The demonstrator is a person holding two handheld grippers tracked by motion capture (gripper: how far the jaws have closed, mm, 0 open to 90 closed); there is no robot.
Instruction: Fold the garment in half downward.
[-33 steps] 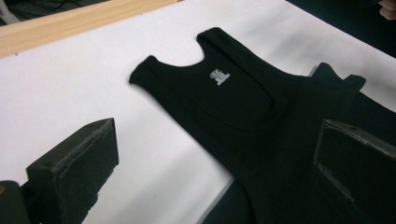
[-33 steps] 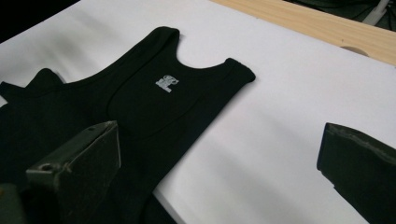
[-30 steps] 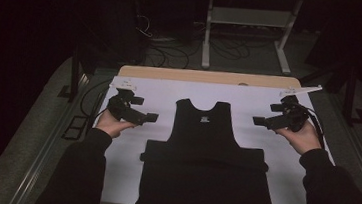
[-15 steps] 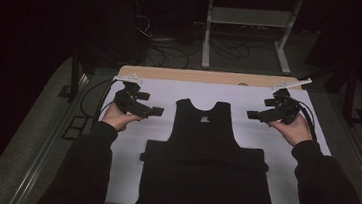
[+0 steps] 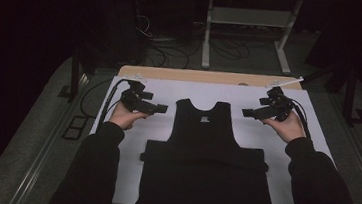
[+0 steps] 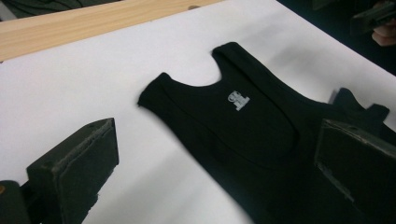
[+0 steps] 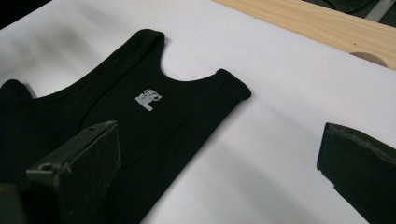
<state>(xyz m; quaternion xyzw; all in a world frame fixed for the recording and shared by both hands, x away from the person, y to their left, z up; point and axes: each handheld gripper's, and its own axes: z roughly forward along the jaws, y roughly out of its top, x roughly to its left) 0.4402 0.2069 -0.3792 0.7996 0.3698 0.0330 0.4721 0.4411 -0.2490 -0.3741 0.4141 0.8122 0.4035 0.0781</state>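
Your left gripper (image 5: pixel 160 109) and right gripper (image 5: pixel 246 112) hover with jaws spread wide. The tank top (image 5: pixel 205 134) lies flat between them: soft, limp cloth. Pinch each shoulder strap.

The high view looks forward and down over my forearms at the white-covered table (image 5: pixel 285 142). My two gripper views sit low and close above it, each angled inward from its side; all three share the black sleeveless top (image 5: pixel 205 129) (image 6: pixel 224 121) (image 7: pixel 140 121).
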